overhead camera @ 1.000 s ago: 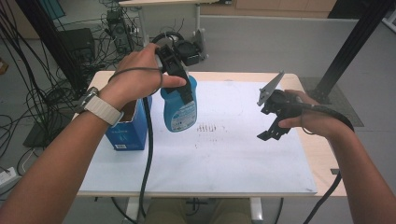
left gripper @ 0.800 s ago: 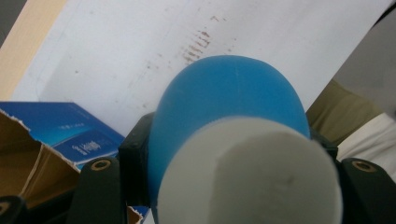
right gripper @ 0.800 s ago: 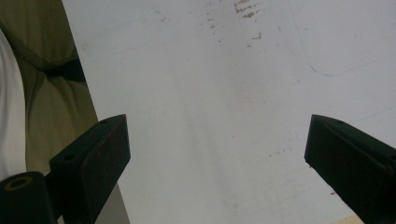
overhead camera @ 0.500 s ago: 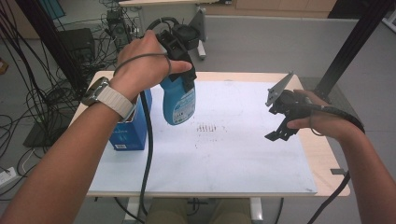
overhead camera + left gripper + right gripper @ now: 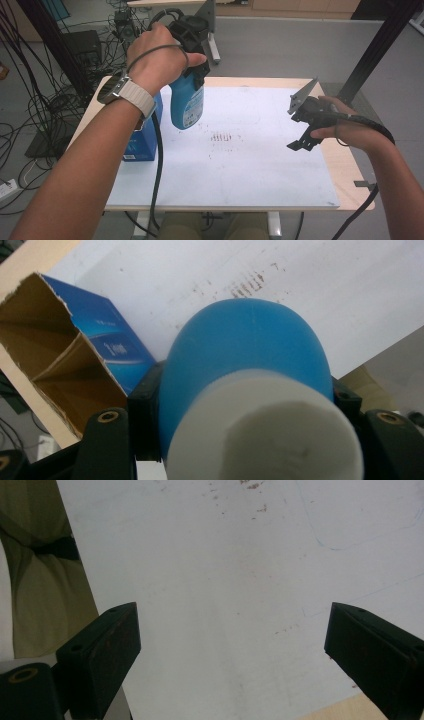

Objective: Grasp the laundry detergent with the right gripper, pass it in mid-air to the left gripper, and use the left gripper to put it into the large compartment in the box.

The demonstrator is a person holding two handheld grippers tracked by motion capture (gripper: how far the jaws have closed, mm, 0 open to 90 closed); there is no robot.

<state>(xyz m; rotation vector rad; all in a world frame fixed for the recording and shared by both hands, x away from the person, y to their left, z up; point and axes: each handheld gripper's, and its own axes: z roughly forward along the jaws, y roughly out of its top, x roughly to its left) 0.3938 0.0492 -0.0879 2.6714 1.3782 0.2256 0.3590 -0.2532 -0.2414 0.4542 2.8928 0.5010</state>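
Note:
A blue bottle [image 5: 186, 106] with a white cap [image 5: 265, 432] hangs in the air over the left part of the white sheet [image 5: 250, 170]. My left gripper [image 5: 196, 75] is shut on the bottle's upper part, and in the left gripper view the bottle [image 5: 250, 350] sits tight between the black jaws. At the right, my right gripper [image 5: 296, 131] hovers above the sheet with its jaws wide apart. In the right gripper view, between its fingers [image 5: 232, 645] lies bare sheet and nothing else.
An open blue carton [image 5: 142, 142] stands at the sheet's left edge, its cardboard inside [image 5: 55, 360] divided. Brown marks [image 5: 225, 136] stain the sheet's middle. The wooden table edge [image 5: 346, 165] shows at the right. Cables [image 5: 40, 100] lie on the floor at the left.
My left hand has lifted the blue bottle higher above the table, farther from the sheet. The right gripper has stayed about where it was, still open.

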